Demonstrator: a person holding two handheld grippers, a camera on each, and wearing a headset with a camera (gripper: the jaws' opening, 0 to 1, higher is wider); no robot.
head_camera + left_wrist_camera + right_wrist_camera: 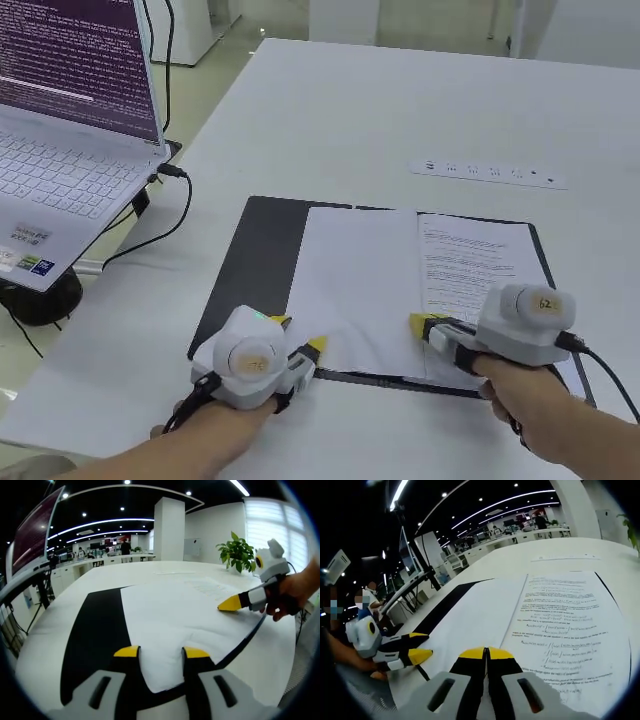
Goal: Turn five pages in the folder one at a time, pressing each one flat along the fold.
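A black folder (250, 270) lies open on the white table. A blank white page (350, 280) lies turned over its middle, and a printed page (470, 265) lies to the right. My left gripper (298, 332) is open at the folder's near edge, and the white page's (170, 615) lower corner lies between its yellow fingertips (127, 651). My right gripper (420, 323) is shut, its tip resting low on the paper near the fold. In the right gripper view its closed tips (485, 653) sit where the white sheet meets the printed page (570, 615).
An open laptop (70, 130) stands at the far left with a black cable (170, 215) trailing toward the folder. A white power strip (490, 172) lies beyond the folder. A potted plant (237, 552) stands at the table's far end.
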